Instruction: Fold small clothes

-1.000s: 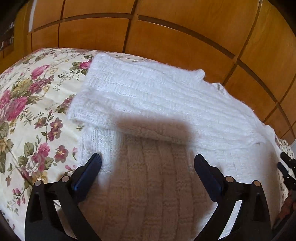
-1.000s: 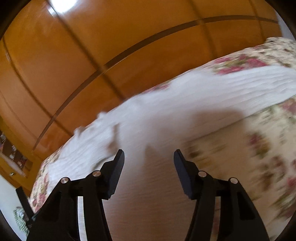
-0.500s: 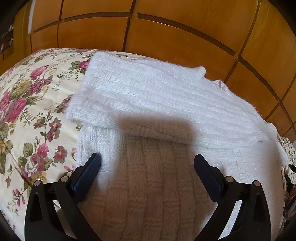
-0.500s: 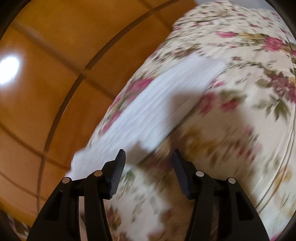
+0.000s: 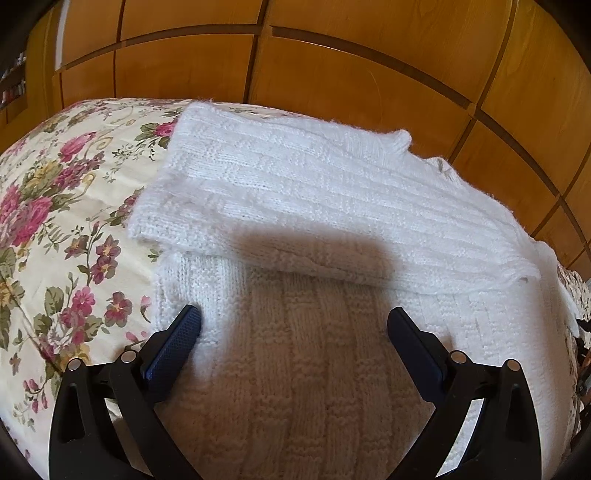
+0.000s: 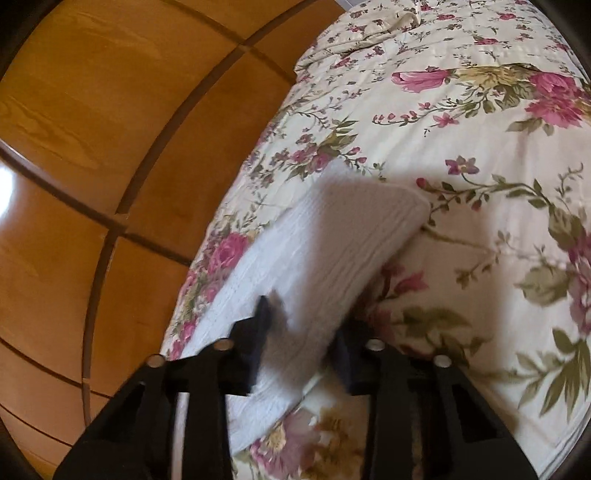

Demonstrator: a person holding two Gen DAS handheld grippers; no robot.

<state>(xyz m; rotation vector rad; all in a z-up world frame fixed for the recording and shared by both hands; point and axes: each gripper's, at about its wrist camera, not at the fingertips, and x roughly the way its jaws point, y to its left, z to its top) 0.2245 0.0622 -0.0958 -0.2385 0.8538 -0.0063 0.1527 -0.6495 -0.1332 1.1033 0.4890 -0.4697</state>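
A white knitted sweater (image 5: 295,229) lies on the floral bedspread (image 5: 55,221), with one sleeve folded across its body. My left gripper (image 5: 293,323) is open and empty, just above the sweater's lower body. In the right wrist view my right gripper (image 6: 306,325) has its fingers on either side of a white knitted sleeve (image 6: 332,251) that runs out over the bedspread (image 6: 461,129). The view is blurred there, and the jaws look narrowed around the sleeve.
A wooden panelled wardrobe (image 5: 332,66) stands right behind the bed; it also shows in the right wrist view (image 6: 92,147). Rumpled bedding (image 6: 373,26) lies at the far end of the bed.
My right gripper has swung over the bed and come down around the sleeve, its jaws narrowing. My left gripper has stayed put, open.
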